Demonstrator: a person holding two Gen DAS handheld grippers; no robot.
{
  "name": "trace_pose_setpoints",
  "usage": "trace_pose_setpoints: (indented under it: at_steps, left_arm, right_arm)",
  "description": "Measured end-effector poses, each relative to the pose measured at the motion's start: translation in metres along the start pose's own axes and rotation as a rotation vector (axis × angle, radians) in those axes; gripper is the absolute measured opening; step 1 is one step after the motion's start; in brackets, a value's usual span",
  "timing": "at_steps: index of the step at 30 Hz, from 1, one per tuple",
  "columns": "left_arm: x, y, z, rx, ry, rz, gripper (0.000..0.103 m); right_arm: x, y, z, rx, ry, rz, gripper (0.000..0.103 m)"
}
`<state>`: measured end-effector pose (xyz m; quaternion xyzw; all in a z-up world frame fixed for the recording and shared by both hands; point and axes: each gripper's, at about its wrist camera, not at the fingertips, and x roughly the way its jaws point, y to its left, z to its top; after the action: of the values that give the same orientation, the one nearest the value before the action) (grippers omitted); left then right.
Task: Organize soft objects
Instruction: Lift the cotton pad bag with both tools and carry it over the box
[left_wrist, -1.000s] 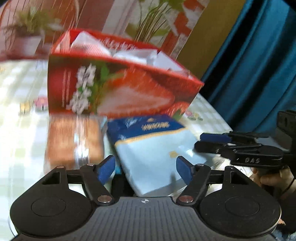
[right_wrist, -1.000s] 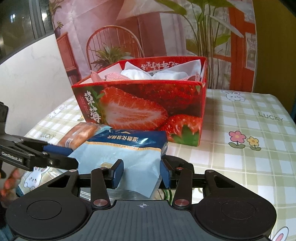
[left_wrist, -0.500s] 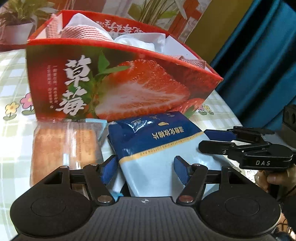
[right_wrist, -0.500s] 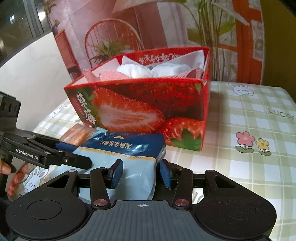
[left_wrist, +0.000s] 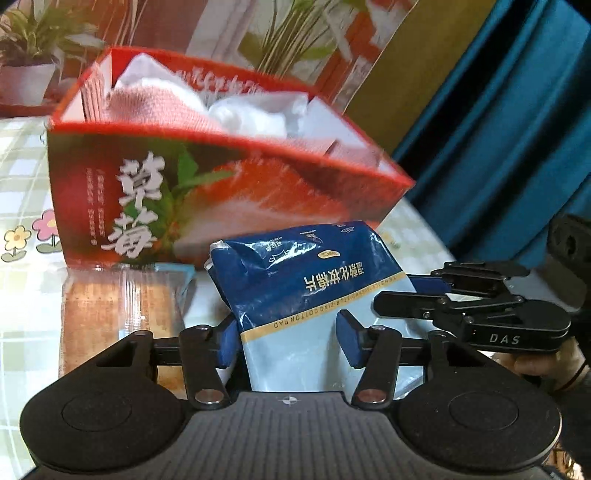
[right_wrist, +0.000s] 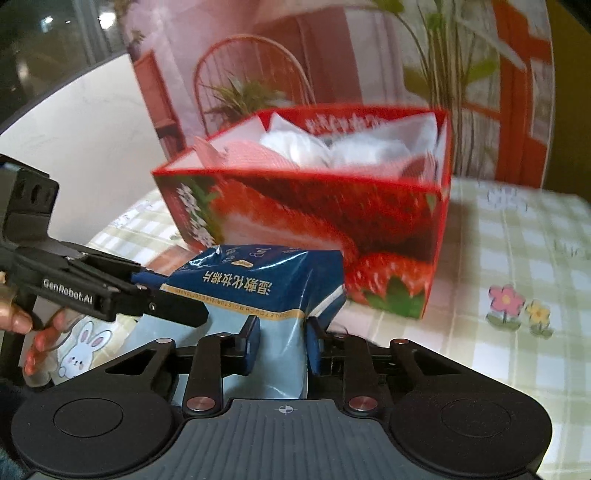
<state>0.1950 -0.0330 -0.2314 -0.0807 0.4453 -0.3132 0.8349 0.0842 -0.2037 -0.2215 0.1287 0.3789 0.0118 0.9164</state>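
**Gripping the cotton pad pack for the box**

Both grippers' jaws have just been closing on the blue cotton pad pack, lower centre of both views. Right gripper pinches it, pads pressing. Left gripper: pack between the jaws, left pad touching, right pad contact unclear. Strawberry box sits just behind, already stuffed with cloths. Next, probably: lift together, clear the rim, drop it in.
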Motion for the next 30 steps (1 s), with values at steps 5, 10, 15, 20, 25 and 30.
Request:
trace_pose_setpoints:
  at_steps: [5,10,15,20,25,30]
  left_arm:
    - [-0.030,-0.012,0.009,0.019,-0.085,-0.025,0.056]
    - [-0.053,-0.023,0.042,0.048,-0.187,-0.038,0.057]
    - [-0.064,-0.031,0.085,0.118,-0.271,0.009,0.057]
    - [-0.067,-0.034,0.124,0.146,-0.362,0.063,0.057]
    - [-0.057,-0.037,0.148,0.204,-0.427,0.126,0.060]
    - [-0.030,-0.017,0.154,0.156,-0.367,0.118,0.064]
  right_arm:
    - [-0.027,0.014,0.013,-0.078,-0.065,0.001,0.024]
    - [-0.047,0.024,0.044,-0.172,-0.140,-0.009,0.024]
    - [-0.046,0.032,0.087,-0.310,-0.201,-0.059,0.024]
    - [-0.027,0.041,0.125,-0.438,-0.275,-0.155,0.024]
    - [0.006,0.045,0.147,-0.532,-0.339,-0.262,0.024]
    - [0.043,0.036,0.151,-0.512,-0.305,-0.294,0.024]
